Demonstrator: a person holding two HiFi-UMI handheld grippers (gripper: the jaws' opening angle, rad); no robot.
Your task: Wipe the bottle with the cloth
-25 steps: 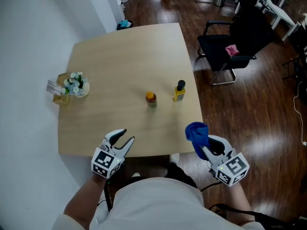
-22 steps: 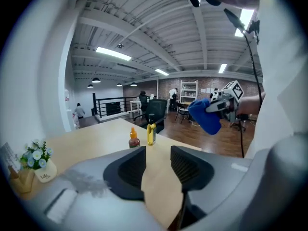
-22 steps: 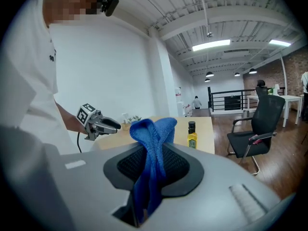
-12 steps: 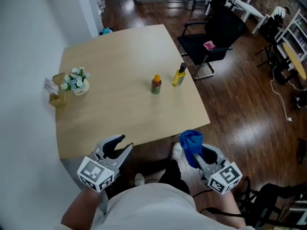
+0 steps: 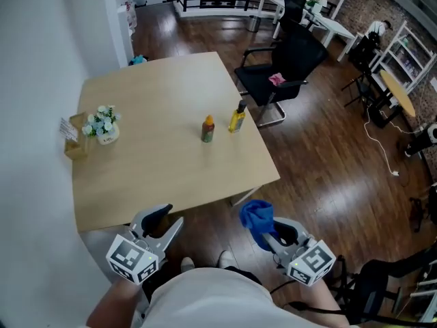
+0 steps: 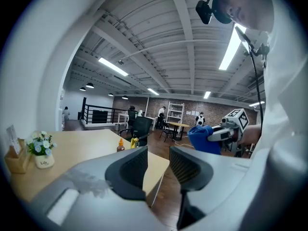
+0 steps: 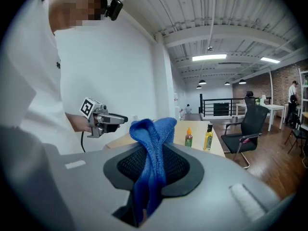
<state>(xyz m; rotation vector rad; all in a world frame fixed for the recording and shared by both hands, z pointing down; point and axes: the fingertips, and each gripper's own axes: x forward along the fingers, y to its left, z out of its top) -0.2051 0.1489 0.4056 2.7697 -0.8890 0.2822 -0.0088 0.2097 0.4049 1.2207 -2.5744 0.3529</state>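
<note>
Now that I have backed away from the pale wooden tabletop (image 5: pixel 136 176), my empty left tongs (image 5: pixel 172 215) are closing. The small orange-capped bottle (image 5: pixel 207 129) and the yellow black-capped bottle (image 5: pixel 237 117) stand out of reach, and my right tongs (image 5: pixel 268 232) clamp the blue cloth (image 5: pixel 254 212).

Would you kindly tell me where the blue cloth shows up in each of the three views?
Head view: blue cloth lower centre-right, off the table.
Left gripper view: right of centre, mid-height.
Right gripper view: centre, pinched in the right gripper.
Shared landmark: the yellow bottle on the table.

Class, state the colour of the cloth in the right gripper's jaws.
The cloth is blue; right gripper view.
</note>
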